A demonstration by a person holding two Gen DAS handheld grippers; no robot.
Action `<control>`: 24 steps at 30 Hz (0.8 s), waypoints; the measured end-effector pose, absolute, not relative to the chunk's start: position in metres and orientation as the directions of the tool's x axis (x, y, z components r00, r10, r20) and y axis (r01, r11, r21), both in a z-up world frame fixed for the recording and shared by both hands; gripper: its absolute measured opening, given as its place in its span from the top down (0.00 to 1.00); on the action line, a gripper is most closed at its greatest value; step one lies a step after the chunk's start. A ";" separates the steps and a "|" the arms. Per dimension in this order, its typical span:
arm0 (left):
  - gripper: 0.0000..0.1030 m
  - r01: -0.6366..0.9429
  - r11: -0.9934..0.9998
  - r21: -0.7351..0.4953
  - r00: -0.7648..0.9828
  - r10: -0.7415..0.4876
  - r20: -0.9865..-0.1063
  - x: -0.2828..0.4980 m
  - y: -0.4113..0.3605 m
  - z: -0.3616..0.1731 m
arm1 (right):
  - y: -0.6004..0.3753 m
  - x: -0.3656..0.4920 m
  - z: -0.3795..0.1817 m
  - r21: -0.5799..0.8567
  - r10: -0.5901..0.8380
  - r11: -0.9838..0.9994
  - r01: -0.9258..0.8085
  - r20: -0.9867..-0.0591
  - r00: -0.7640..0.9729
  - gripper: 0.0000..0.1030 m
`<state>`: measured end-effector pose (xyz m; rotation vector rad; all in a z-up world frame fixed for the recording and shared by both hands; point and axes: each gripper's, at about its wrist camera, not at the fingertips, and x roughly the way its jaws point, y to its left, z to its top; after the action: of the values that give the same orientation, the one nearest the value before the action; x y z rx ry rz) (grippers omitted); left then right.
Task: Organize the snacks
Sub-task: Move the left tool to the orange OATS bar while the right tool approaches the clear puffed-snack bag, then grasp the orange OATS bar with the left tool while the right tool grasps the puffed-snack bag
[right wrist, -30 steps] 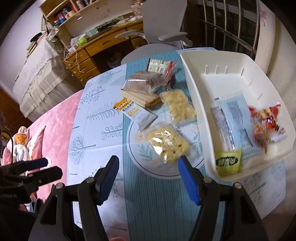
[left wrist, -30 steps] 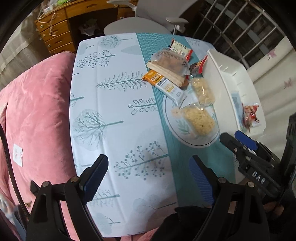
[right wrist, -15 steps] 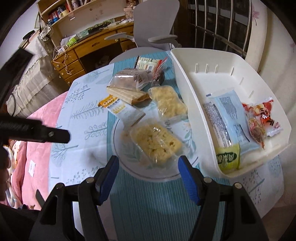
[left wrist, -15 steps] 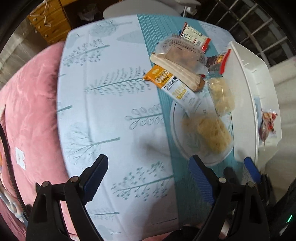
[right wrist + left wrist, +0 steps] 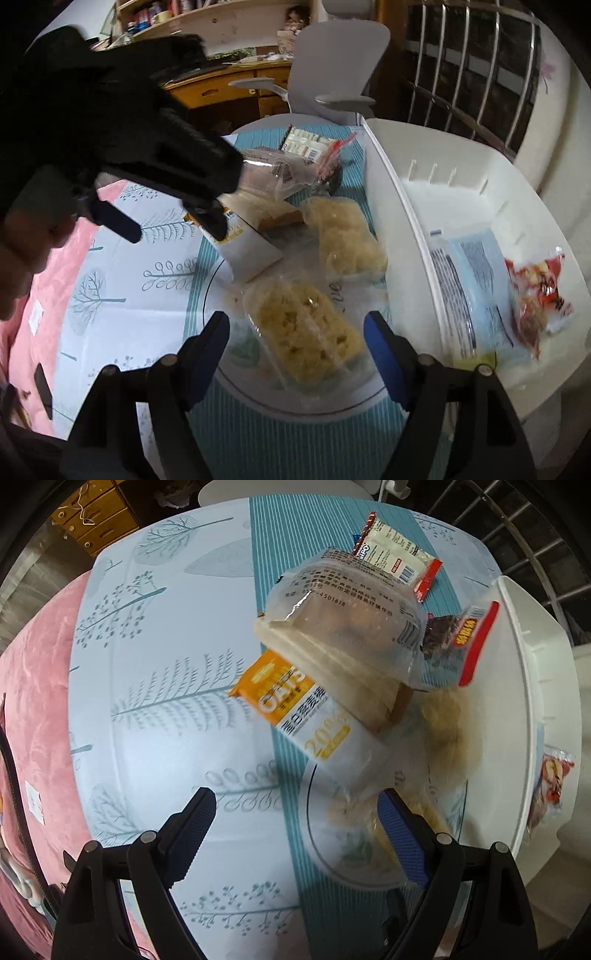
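Note:
My left gripper [image 5: 295, 812] points straight down, open and empty, just short of the orange-and-white oats packet [image 5: 295, 716]. Behind that packet lie a clear bag of pastry [image 5: 343, 627], a white-and-red packet [image 5: 395, 561] and a dark red packet [image 5: 461, 642]. In the right wrist view the left gripper [image 5: 166, 229] hovers over the oats packet [image 5: 247, 254]. My right gripper [image 5: 295, 325] is opening. A clear pack of yellow snack [image 5: 306, 328] on the plate [image 5: 266, 395] lies between its fingers, untouched by the pads. A second yellow pack [image 5: 343, 236] lies beyond.
A white tray [image 5: 406, 229] on the right holds a blue-and-white packet [image 5: 465, 288] and a red packet [image 5: 535, 302]. A pink cushion [image 5: 33, 701] borders the table on the left. A grey chair [image 5: 332, 74] and a wooden desk [image 5: 221, 88] stand behind.
My left gripper has travelled across the table and down to the snack pile, entering the right wrist view. My right gripper has sunk toward the yellow pack and its jaws have widened.

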<state>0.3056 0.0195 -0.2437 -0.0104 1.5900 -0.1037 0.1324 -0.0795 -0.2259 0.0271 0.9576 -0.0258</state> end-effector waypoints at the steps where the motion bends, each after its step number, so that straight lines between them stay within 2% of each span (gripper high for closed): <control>1: 0.14 0.052 0.996 -0.072 -0.027 -0.070 -0.997 0.309 0.017 -0.248 | -0.079 0.134 -0.226 0.002 -0.013 1.000 0.026 -0.814 0.581 0.27; 20: 0.15 0.010 0.999 -0.051 -0.010 -0.051 -0.999 0.339 -0.023 -0.289 | -0.065 0.148 -0.239 -0.151 -0.108 0.988 -0.039 -0.840 0.531 0.27; 22: 0.20 0.012 0.998 -0.060 -0.017 -0.060 -0.998 0.337 -0.030 -0.297 | -0.064 0.148 -0.240 -0.157 -0.111 0.987 -0.043 -0.841 0.529 0.27; 24: 0.30 0.010 0.998 -0.067 -0.018 -0.067 -0.998 0.341 -0.035 -0.305 | -0.063 0.148 -0.240 -0.160 -0.114 0.986 -0.044 -0.845 0.522 0.27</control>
<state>0.3412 -0.0352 -0.3052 -0.0444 1.5876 -0.0614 0.1479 -0.0634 -0.2403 -0.1692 1.0220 -0.0418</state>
